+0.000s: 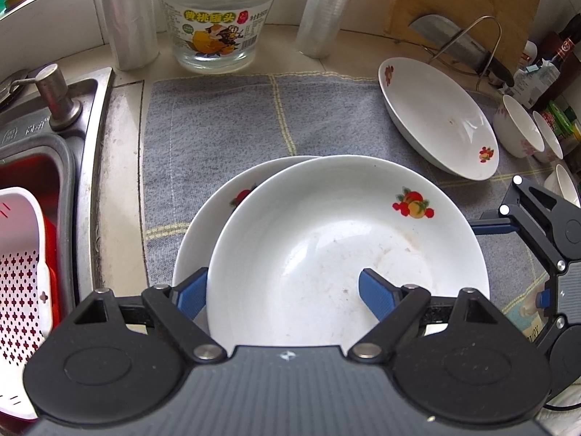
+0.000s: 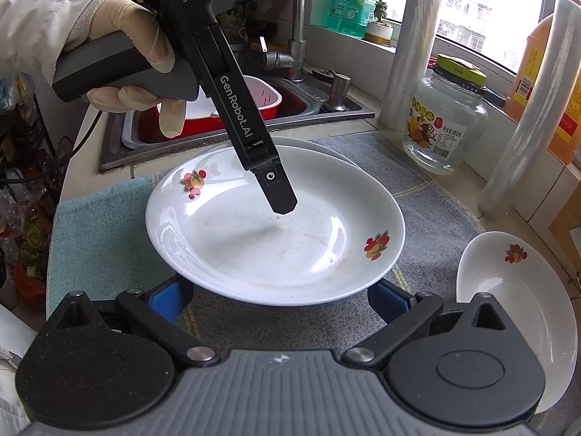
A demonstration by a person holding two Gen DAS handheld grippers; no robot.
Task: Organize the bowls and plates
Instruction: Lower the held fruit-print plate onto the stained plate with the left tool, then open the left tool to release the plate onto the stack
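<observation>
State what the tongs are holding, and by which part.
The left tongs straddle the near rim of the top plate, one finger inside it, one outside; a firm grip cannot be confirmed. The right tongs are open, holding nothing.

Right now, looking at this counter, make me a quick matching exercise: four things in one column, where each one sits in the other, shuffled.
Things:
1. top plate
2. glass jar
3. red basket
4. cleaver

Places:
A. in the sink
B. on a wire rack against the cutting board
C. stacked on another plate, on the gray towel
D. between two rolls of plastic wrap

Pairs: 1-C, 2-D, 3-A, 4-B
</observation>
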